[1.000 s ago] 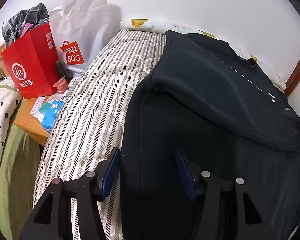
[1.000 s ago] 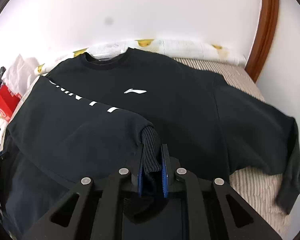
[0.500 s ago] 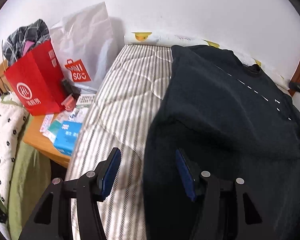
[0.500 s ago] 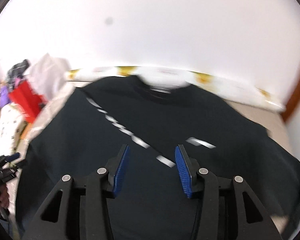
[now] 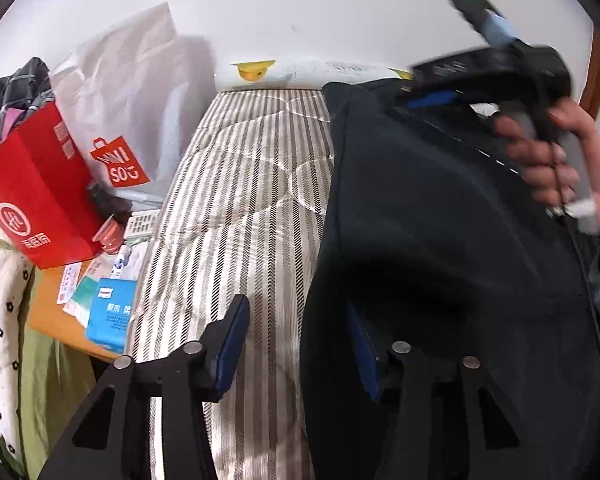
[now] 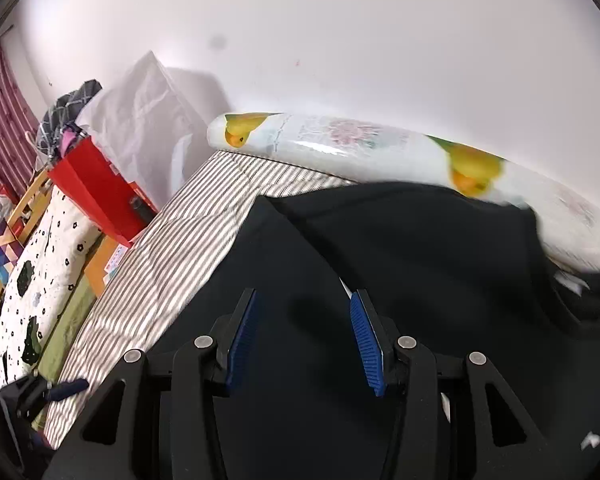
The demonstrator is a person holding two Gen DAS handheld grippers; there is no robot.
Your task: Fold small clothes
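Observation:
A black sweatshirt [image 5: 440,220] lies on the striped bed, one sleeve folded across its body; it also fills the right wrist view [image 6: 380,260]. My left gripper [image 5: 296,348] is open and empty, low over the sweatshirt's left edge, one finger over the bedding and one over the cloth. My right gripper [image 6: 302,336] is open and empty above the sweatshirt's upper left shoulder. In the left wrist view the right gripper [image 5: 432,100] shows in a hand at the far top of the garment.
The striped mattress [image 5: 240,200] lies bare left of the sweatshirt. A red bag [image 5: 32,184], a white bag [image 5: 128,92] and boxes on a wooden side table [image 5: 56,320] stand at the left. A rolled printed mat [image 6: 360,148] lies along the white wall.
My right gripper let go of the sleeve cuff, opened, and swung left and up toward the shoulder. My left gripper, still open, drifted left off the garment's edge.

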